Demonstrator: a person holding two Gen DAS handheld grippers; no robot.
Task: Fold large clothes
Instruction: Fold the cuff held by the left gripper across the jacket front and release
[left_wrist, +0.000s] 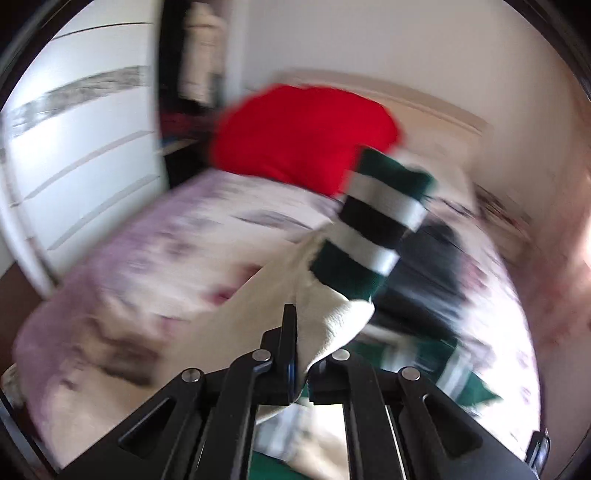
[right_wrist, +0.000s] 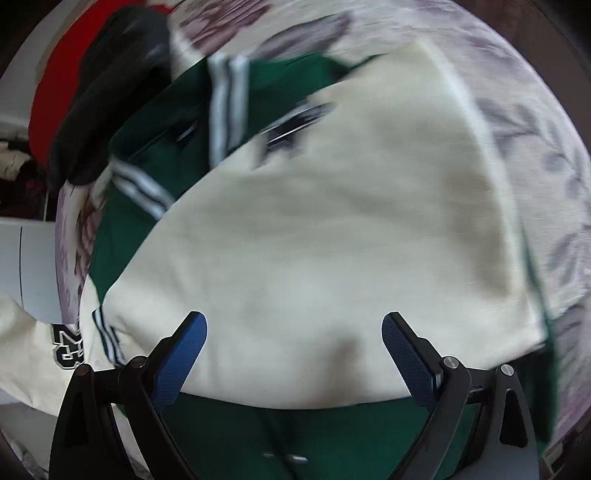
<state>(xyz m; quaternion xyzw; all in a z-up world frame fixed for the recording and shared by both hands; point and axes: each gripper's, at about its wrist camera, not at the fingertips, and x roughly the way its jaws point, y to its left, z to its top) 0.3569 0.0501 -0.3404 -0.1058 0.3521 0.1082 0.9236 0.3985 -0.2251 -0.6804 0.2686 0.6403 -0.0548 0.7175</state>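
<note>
the left gripper has its fingers pinched tight on the jacket's cream sleeve, lifted off the bed. the right gripper hovers with fingers spread wide above the jacket, nothing between them.

Left view slants across the bed; right looks steeply down, close; both share the jacket.

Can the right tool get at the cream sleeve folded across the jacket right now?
Probably yes: the right tool hangs open just over the cream sleeve, nothing between them; the left tool grips the other sleeve elsewhere.
</note>
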